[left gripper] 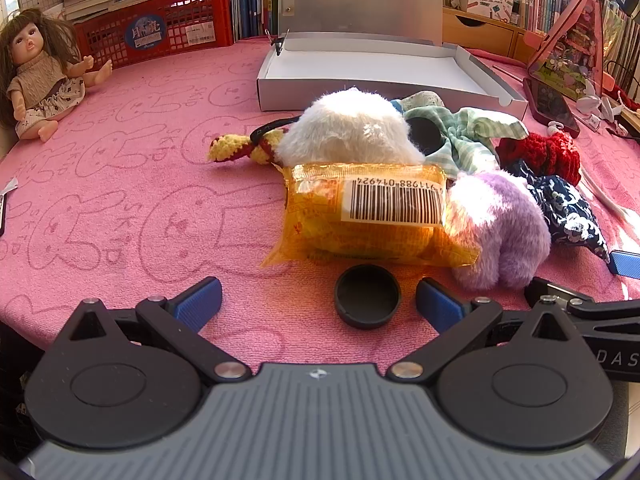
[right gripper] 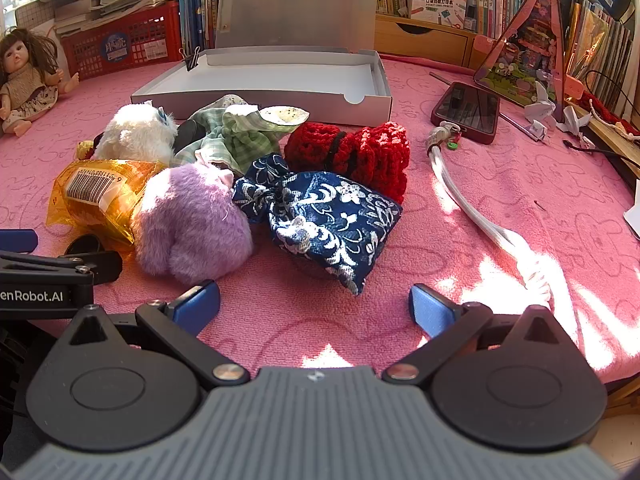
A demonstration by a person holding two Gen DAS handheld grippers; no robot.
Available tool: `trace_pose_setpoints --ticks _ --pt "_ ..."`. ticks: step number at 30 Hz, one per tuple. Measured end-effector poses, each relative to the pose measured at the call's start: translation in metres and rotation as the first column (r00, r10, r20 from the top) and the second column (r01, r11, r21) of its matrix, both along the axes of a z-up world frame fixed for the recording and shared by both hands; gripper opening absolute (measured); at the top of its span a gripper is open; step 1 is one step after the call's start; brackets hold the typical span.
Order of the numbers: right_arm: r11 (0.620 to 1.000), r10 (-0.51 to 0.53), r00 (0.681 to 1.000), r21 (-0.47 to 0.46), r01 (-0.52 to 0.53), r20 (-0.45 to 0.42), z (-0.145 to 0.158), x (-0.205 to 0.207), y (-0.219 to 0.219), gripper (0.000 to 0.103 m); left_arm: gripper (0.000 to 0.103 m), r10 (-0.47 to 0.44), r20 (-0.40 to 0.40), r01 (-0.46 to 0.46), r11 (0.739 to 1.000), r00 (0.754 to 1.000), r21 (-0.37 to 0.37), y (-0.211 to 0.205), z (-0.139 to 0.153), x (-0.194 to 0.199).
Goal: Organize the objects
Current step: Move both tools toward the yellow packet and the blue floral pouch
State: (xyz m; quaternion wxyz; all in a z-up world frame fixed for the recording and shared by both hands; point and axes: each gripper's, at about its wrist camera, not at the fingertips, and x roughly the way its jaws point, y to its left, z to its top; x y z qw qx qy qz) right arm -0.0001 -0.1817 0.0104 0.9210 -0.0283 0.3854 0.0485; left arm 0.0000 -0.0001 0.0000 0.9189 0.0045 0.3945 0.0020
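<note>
A pile of small things lies on the pink cloth in front of an open white box. In it are a white plush, a purple plush, an orange snack packet, a blue floral pouch, a red crochet piece, a green checked cloth and a yellow crochet toy. A black round lid lies just ahead of my open, empty left gripper. My right gripper is open and empty, just short of the blue pouch.
A doll sits at the far left by a red crate. A phone, a white cable and a pink triangular toy house are at the right. Bookshelves line the back.
</note>
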Motion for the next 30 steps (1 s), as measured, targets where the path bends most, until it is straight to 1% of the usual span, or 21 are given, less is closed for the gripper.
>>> trace_pose_setpoints --ticks 15,24,30 --pt "1.000 -0.018 1.000 0.002 0.018 0.007 -0.0002 -0.0022 0.0010 0.103 0.103 -0.016 -0.028 0.016 1.000 0.999 0.002 0.0020 0.0013 0.0023" --pt "1.000 -0.019 1.000 0.000 0.019 0.005 -0.0006 -0.0018 0.0016 0.103 0.103 -0.025 -0.025 0.025 1.000 0.999 0.004 0.0022 0.0019 0.0005" --pt "1.000 -0.025 0.999 0.004 0.025 0.022 -0.0012 -0.0046 0.0008 0.103 0.103 -0.029 -0.015 0.029 1.000 0.999 0.007 0.0016 0.0013 -0.0013"
